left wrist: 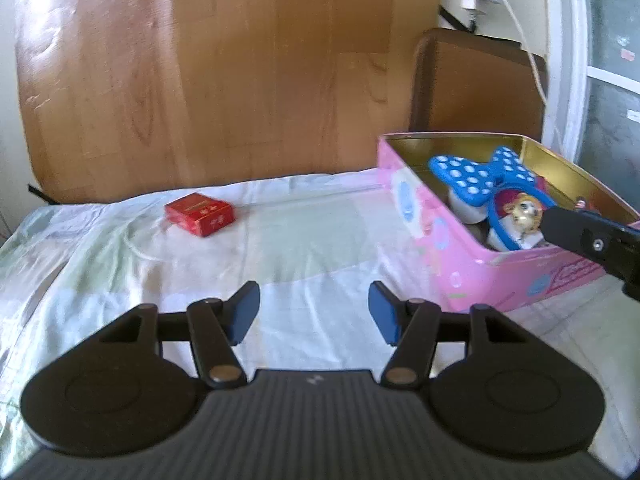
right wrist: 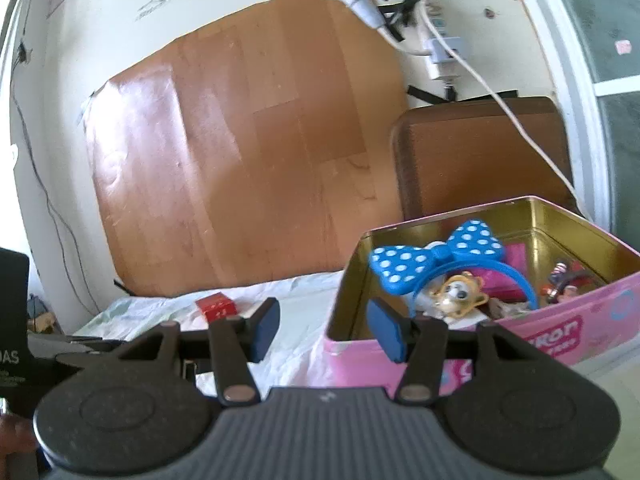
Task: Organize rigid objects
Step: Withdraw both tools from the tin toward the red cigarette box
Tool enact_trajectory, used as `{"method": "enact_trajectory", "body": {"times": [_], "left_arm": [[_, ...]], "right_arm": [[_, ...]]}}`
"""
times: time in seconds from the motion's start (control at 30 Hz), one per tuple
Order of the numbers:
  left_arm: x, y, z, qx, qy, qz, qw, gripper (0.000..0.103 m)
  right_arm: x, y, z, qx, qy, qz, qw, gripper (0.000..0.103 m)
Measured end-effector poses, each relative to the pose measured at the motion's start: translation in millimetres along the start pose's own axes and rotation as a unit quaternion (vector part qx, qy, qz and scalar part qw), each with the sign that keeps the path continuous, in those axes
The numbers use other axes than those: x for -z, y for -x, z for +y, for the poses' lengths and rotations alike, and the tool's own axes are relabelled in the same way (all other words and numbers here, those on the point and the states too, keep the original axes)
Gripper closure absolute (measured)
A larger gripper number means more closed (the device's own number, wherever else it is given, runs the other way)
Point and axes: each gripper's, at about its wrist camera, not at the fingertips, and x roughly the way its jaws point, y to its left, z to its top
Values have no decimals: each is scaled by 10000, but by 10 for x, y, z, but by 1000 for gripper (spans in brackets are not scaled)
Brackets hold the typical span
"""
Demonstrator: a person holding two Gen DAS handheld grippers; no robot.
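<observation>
A small red box (left wrist: 199,214) (right wrist: 216,306) lies on the pale cloth (left wrist: 312,240), far left of the pink tin (left wrist: 460,256) (right wrist: 360,360). The tin holds a blue polka-dot bow headband (left wrist: 480,176) (right wrist: 436,260), a small bear figure (left wrist: 524,210) (right wrist: 460,294) and other trinkets. My left gripper (left wrist: 314,314) hangs open over bare cloth, empty, with the red box ahead to its left. My right gripper (right wrist: 326,330) is open and empty at the tin's near left corner. One of its fingers (left wrist: 580,234) reaches over the tin's rim in the left wrist view.
A wooden board (left wrist: 240,80) leans against the wall behind the table. A dark brown panel (left wrist: 476,88) stands behind the tin. White cables and a power strip (right wrist: 440,52) hang on the wall, and a window frame (right wrist: 576,120) runs down the right.
</observation>
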Motion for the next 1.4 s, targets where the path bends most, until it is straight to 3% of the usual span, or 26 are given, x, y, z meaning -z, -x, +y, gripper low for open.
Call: {"method": "enact_trajectory", "body": {"times": [1.03, 1.4], "left_arm": [[322, -415, 1113, -874, 642, 394, 9933, 37], [350, -568, 1247, -904, 712, 519, 9920, 36]], "right_arm": [[398, -609, 836, -428, 829, 948, 9911, 52], [478, -907, 951, -475, 854, 1231, 9876, 52]]}}
